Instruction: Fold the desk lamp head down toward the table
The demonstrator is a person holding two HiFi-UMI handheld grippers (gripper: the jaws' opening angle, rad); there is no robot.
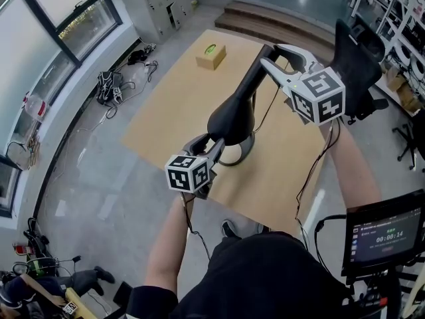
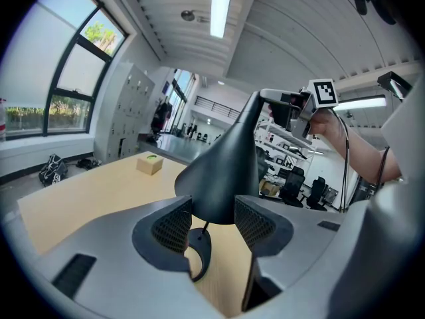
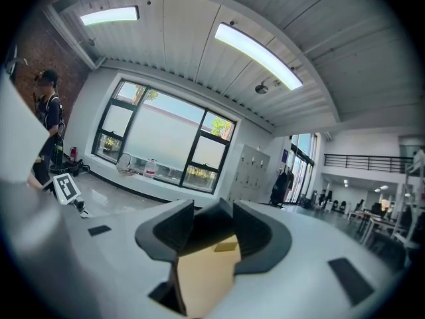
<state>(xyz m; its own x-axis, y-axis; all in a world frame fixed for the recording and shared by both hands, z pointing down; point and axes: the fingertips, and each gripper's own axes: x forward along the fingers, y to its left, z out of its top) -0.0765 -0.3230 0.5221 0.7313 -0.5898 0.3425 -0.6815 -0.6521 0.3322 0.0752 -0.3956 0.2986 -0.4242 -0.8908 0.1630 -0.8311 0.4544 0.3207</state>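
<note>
A black desk lamp (image 1: 234,108) stands on the wooden table (image 1: 166,111). Its wide cone hangs low over its ring base (image 1: 242,153), and its narrow neck rises up and to the right. My left gripper (image 1: 211,145) is shut on the wide end of the cone (image 2: 222,171), a pad against each side, with the ring base (image 2: 199,258) below the jaws. My right gripper (image 1: 269,57) is shut on the top end of the neck. In the right gripper view this gripper (image 3: 211,221) has the black piece (image 3: 212,228) filling the gap between its pads.
A small tan box (image 1: 210,56) with a green top sits at the table's far end. A black office chair (image 1: 355,58) stands to the right and a monitor (image 1: 382,231) at the lower right. Cables and bags (image 1: 113,85) lie on the floor at the left.
</note>
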